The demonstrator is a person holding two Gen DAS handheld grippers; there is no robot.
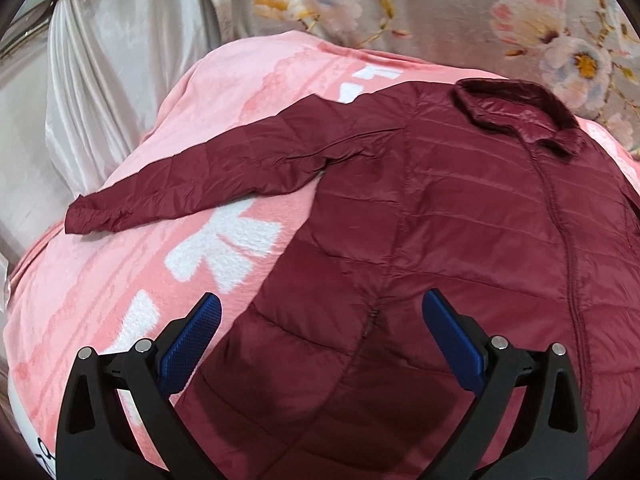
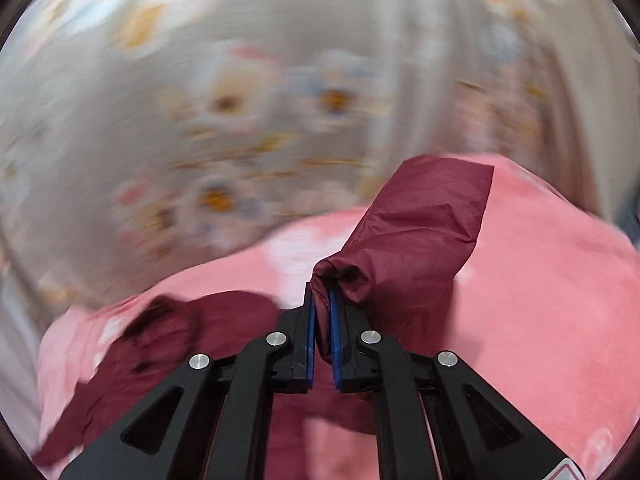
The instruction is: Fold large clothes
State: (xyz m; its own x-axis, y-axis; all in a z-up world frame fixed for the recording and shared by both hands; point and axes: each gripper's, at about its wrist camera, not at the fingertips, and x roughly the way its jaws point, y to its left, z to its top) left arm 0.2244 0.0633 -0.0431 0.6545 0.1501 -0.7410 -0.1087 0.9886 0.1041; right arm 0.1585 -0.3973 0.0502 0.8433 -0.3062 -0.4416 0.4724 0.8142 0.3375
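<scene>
The maroon jacket (image 1: 460, 208) lies flat on the pink blanket (image 1: 120, 280), its free sleeve (image 1: 192, 184) stretching away from the collar. The right gripper (image 2: 322, 300) is clamped on the other sleeve's cuff (image 2: 332, 276), lifted beside the body; the left gripper (image 1: 320, 316) hangs wide open over the hem, empty

The jacket (image 1: 460, 216) is cut off at the right and lower edges of the left wrist view; its right sleeve is out of frame there. In the right wrist view the floral cloth (image 2: 240, 100) is motion-blurred, as is the jacket body at lower left. The sleeve (image 2: 416, 232) end is hidden between the right gripper (image 2: 321, 296) pads.
</scene>
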